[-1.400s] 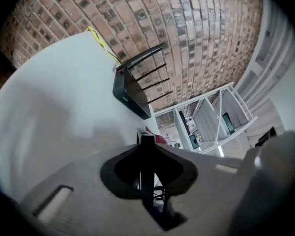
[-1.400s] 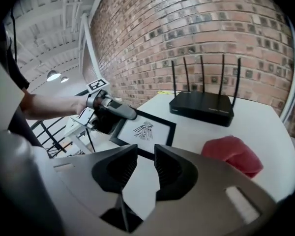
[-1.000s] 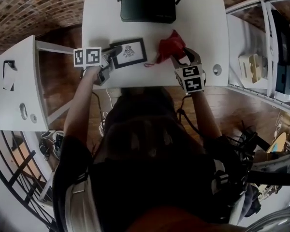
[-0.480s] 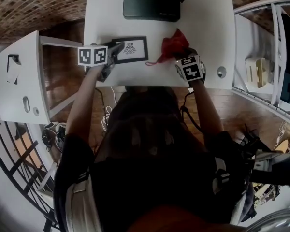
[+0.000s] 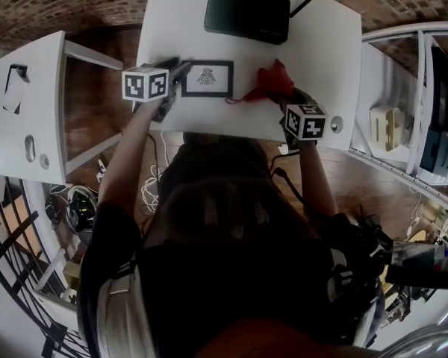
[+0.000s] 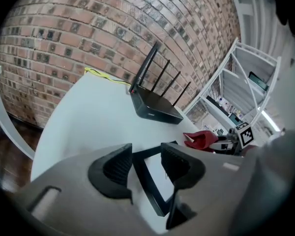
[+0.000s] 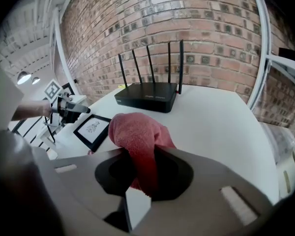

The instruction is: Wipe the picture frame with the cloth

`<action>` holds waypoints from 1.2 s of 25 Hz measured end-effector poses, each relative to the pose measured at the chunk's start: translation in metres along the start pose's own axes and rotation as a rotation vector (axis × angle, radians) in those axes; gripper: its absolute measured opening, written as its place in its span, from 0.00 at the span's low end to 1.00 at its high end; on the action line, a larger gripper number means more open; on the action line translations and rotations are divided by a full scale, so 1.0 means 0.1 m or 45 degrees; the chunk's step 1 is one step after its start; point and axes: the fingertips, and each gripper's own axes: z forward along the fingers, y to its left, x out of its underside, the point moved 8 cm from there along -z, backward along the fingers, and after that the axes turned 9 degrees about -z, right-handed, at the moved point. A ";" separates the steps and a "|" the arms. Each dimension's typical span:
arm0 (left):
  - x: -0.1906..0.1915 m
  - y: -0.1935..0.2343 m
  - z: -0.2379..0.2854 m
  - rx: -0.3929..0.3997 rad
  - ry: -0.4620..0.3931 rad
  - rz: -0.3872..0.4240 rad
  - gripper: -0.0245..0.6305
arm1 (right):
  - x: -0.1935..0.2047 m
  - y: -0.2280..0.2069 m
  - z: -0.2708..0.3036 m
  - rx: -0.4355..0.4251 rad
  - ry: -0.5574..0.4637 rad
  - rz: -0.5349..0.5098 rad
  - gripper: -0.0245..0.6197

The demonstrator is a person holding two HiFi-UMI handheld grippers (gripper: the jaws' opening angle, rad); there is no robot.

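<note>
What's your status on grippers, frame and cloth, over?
Left gripper open, picture frame edge between jaws. Right gripper closing on red cloth. Router behind, not obstructing.

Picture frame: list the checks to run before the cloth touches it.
1. Cloth held: ok. The right claw is closing, with the red cloth bunched between its jaws.
2. Picture frame lying flat, face up on the table: ok.
3. Frame steadied: not ok. The left claw has its jaws apart around the frame's left edge and is not pressing on it.
4. Way from cloth to frame: ok. The cloth sits just beside the frame's right edge, with nothing between them.
5. Router clear of the frame: ok. It stands apart at the table's far edge.
</note>
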 end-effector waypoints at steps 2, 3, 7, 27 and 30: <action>-0.03 0.00 -0.06 0.017 -0.072 0.003 0.32 | -0.11 0.02 -0.13 0.017 -0.064 0.032 0.12; -0.05 -0.01 -0.10 0.033 -0.102 0.005 0.32 | -0.18 0.05 -0.21 0.017 -0.100 0.037 0.12; -0.02 -0.02 -0.21 0.102 -0.143 0.038 0.04 | -0.50 0.26 -0.53 -0.112 -0.238 0.031 0.12; 0.07 -0.08 -0.07 0.192 0.032 0.362 0.04 | -0.83 2.28 0.17 -0.666 -0.093 -0.649 0.12; 0.05 -0.11 0.02 0.174 0.047 0.378 0.04 | -0.82 2.31 0.39 -0.645 -0.054 -0.707 0.12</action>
